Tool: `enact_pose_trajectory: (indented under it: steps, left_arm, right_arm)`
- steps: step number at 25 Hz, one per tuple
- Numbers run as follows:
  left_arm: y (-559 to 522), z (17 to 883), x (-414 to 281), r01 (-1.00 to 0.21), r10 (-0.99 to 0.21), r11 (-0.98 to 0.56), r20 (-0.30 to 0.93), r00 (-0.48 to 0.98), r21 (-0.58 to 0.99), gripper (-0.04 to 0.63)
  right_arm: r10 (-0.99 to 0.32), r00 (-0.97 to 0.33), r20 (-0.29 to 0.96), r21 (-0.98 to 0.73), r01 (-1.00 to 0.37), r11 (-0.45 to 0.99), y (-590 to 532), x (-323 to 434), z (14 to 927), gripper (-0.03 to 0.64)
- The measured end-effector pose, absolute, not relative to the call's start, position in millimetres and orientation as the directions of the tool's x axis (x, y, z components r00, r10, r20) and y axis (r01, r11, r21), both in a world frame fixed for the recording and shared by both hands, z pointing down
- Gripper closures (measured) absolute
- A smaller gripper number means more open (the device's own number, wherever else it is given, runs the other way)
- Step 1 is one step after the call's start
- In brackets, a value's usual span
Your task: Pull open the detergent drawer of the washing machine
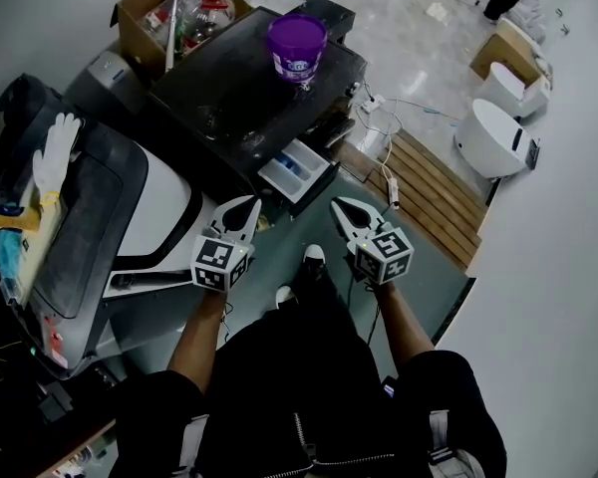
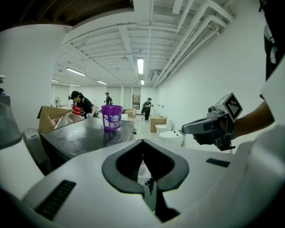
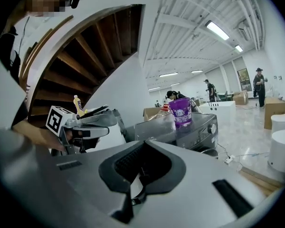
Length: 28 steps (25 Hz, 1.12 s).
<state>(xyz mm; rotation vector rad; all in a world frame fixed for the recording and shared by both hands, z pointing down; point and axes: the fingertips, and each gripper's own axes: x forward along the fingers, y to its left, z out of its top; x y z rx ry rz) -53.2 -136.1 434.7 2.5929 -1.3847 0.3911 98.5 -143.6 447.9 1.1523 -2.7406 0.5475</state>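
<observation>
The black washing machine [image 1: 229,98] stands ahead of me with a purple bucket [image 1: 297,43] on its top. Its detergent drawer [image 1: 295,170], white with a blue compartment, sticks out of the front. My left gripper [image 1: 253,204] and right gripper [image 1: 337,206] hang side by side in front of the drawer, apart from it. Both are shut with nothing between the jaws. In the left gripper view the jaws of the left gripper [image 2: 142,141] meet below the machine [image 2: 85,137] and bucket [image 2: 111,117]. The right gripper [image 3: 145,143] looks the same in its own view, below the bucket [image 3: 180,112].
A cardboard box [image 1: 154,18] with bottles sits behind the machine. Another appliance [image 1: 100,217] with a white glove [image 1: 55,152] on it stands at my left. A wooden pallet [image 1: 429,192], a cable and white units [image 1: 493,137] lie to the right. People stand far off.
</observation>
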Motion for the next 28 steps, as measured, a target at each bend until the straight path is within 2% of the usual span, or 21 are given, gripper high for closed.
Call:
enact_pose_trajectory:
  steps: [13, 28]
  left_arm:
    - [-130, 427, -58, -0.847, -0.808, -0.531, 0.278, 0.519, 0.037, 0.577]
    - [-122, 429, -57, -0.85, -0.81, -0.524, 0.277, 0.517, 0.055, 0.577]
  right_arm:
    - [-0.725, -0.665, 0.177, -0.201, -0.746, 0.635, -141, 99, 410, 0.614]
    - [-0.72, -0.664, 0.199, -0.178, -0.747, 0.64, -137, 92, 415, 0.614]
